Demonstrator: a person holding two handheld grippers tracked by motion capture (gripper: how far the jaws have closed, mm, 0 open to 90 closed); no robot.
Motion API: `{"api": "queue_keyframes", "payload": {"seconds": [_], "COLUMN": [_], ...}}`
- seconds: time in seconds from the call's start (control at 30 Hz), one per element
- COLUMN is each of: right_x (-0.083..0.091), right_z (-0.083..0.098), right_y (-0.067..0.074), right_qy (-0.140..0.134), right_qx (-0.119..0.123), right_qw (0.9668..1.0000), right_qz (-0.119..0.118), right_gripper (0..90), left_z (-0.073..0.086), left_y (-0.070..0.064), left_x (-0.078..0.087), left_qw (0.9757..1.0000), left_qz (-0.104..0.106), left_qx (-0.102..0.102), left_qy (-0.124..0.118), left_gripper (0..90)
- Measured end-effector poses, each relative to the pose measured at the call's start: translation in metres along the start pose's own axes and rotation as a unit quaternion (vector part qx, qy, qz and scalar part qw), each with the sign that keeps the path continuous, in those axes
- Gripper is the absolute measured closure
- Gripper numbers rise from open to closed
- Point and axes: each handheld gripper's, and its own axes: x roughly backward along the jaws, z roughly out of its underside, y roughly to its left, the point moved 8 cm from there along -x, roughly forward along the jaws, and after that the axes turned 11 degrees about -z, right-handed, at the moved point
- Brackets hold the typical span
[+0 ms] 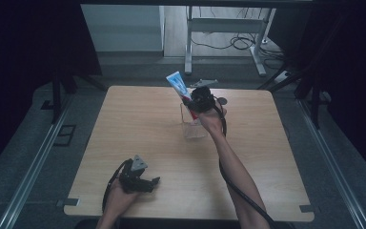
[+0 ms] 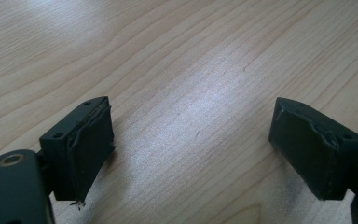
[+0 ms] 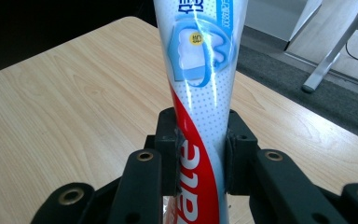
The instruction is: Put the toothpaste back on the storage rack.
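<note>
toothpaste tube [image 3: 200,107] clamped in right hand-held gripper [image 3: 200,156], centre frame; to be lowered upright into clear holder [image 1: 193,125]. left hand-held gripper [image 2: 191,144] wide open, nothing held, resting on surface [image 2: 191,70].

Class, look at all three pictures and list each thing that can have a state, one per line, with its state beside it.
toothpaste tube: clamped, raised above the table, tilted
right gripper: shut on the toothpaste tube
clear container: upright on the table, below the tube
left gripper: open, nothing between the jaws, low over the table
</note>
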Motion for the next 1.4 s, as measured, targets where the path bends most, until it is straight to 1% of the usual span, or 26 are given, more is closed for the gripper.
{"api": "queue_keyframes", "payload": {"seconds": [0.17,0.23,0.27,0.33,0.43,0.53,0.67,0.87,1.07,1.2,1.3,1.33,1.4], "right_x": [-0.004,-0.007,-0.008,-0.010,-0.011,-0.011,-0.009,-0.008,-0.006,-0.005,-0.004,-0.004,-0.003], "right_z": [0.007,0.011,0.012,0.015,0.019,0.022,0.029,0.035,0.042,0.045,0.045,0.046,0.048], "right_y": [0.000,-0.001,-0.001,0.000,0.001,0.002,0.002,0.002,0.002,0.004,0.005,0.006,0.007], "right_qy": [0.008,0.016,0.015,0.015,0.023,0.022,0.035,0.041,0.045,0.048,0.044,0.048,0.051], "right_qx": [-0.002,0.000,0.000,-0.005,-0.001,-0.007,-0.004,-0.002,-0.011,-0.013,-0.017,-0.018,-0.014], "right_qw": [1.0000,0.9999,0.9999,0.9999,0.9997,0.9997,0.9994,0.9992,0.9988,0.9986,0.9985,0.9982,0.9981], "right_qz": [-0.003,0.000,0.001,-0.004,-0.006,-0.008,-0.006,-0.006,-0.014,-0.018,-0.028,-0.031,-0.031], "right_gripper": [71.5,71.2,71.3,71.2,70.8,70.5,70.1,69.6,68.8,66.8,61.4,60.4,59.6], "left_z": [0.000,0.000,0.000,0.000,0.000,0.000,0.000,0.000,0.000,0.000,0.000,0.000,0.000], "left_y": [0.000,0.000,0.000,0.000,0.000,0.000,0.000,0.000,0.000,0.000,0.000,0.000,0.000], "left_x": [0.000,0.000,0.000,0.000,0.000,0.000,0.000,0.000,0.000,0.000,0.000,0.000,0.000], "left_qw": [1.0000,1.0000,1.0000,1.0000,1.0000,1.0000,1.0000,1.0000,1.0000,1.0000,1.0000,1.0000,1.0000], "left_qz": [0.000,0.001,0.001,0.001,0.000,0.001,0.001,0.000,0.001,0.000,0.000,0.000,0.000], "left_qx": [0.000,0.001,0.001,0.001,0.001,0.000,0.000,0.000,0.000,-0.001,0.000,0.000,0.000], "left_qy": [0.000,-0.001,-0.001,0.000,0.000,0.000,0.000,0.000,0.000,0.000,0.000,0.000,0.000], "left_gripper": [13.8,13.8,13.8,13.8,13.8,13.8,13.8,13.8,13.8,13.7,13.8,13.7,13.7]}}
